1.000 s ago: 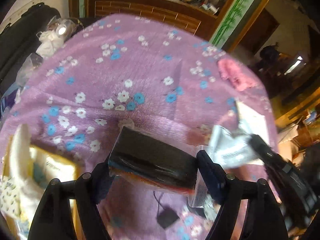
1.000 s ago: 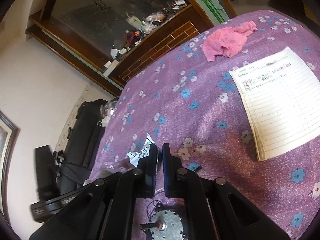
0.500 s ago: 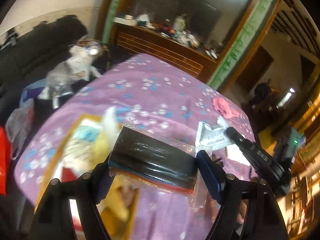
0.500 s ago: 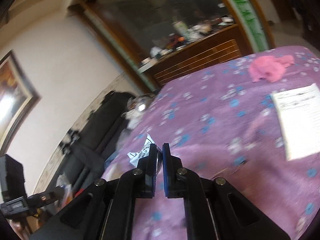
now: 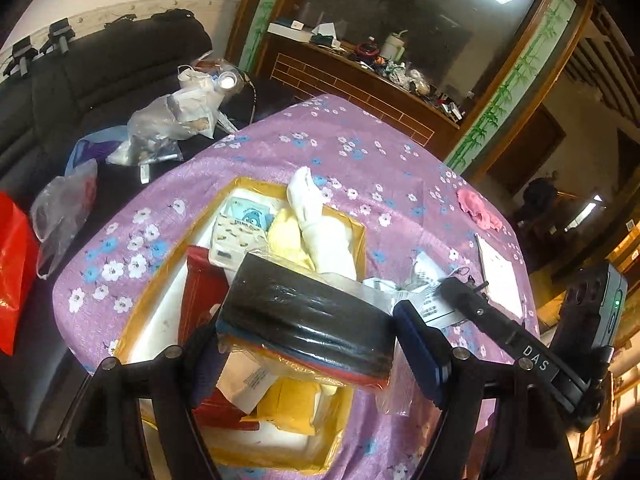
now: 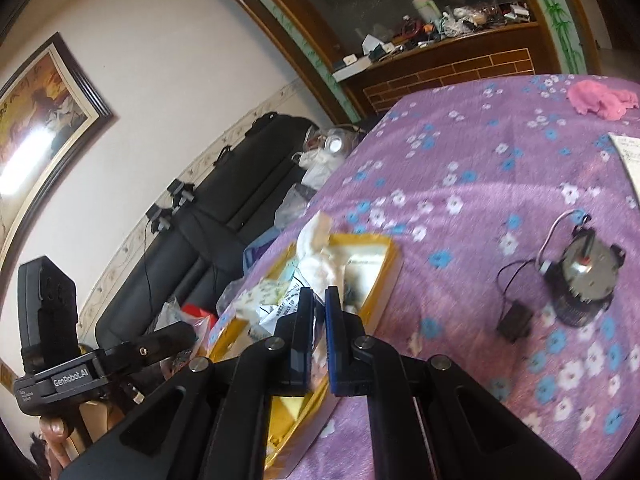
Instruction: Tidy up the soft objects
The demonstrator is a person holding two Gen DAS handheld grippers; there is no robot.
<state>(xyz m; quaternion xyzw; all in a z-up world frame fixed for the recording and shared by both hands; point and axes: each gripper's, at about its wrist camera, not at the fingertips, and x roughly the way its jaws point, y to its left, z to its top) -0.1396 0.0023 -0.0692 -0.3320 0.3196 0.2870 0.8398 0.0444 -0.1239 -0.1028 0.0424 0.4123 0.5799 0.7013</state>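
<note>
My left gripper [image 5: 308,332] is shut on a black wrapped bundle [image 5: 308,316] in clear plastic and holds it above a yellow box [image 5: 132,320]. The box holds a white cloth [image 5: 316,216], a yellow cloth [image 5: 286,236], a red packet [image 5: 200,296] and a printed pouch [image 5: 240,228]. My right gripper [image 6: 316,324] is shut on a crinkly white printed wrapper [image 6: 286,304] over the same box [image 6: 380,280]; the wrapper also shows in the left wrist view [image 5: 424,288]. A pink cloth [image 6: 600,96] lies at the far side of the purple floral table [image 6: 460,152].
A small motor with wires [image 6: 584,280] and a sheet of paper [image 5: 498,276] lie on the table right of the box. A black sofa [image 5: 80,92] with plastic bags [image 5: 168,120] stands to the left. A wooden cabinet [image 5: 360,88] stands behind.
Both grippers have swung left with their loads, from over the bare tablecloth to over the yellow box. Both stay shut.
</note>
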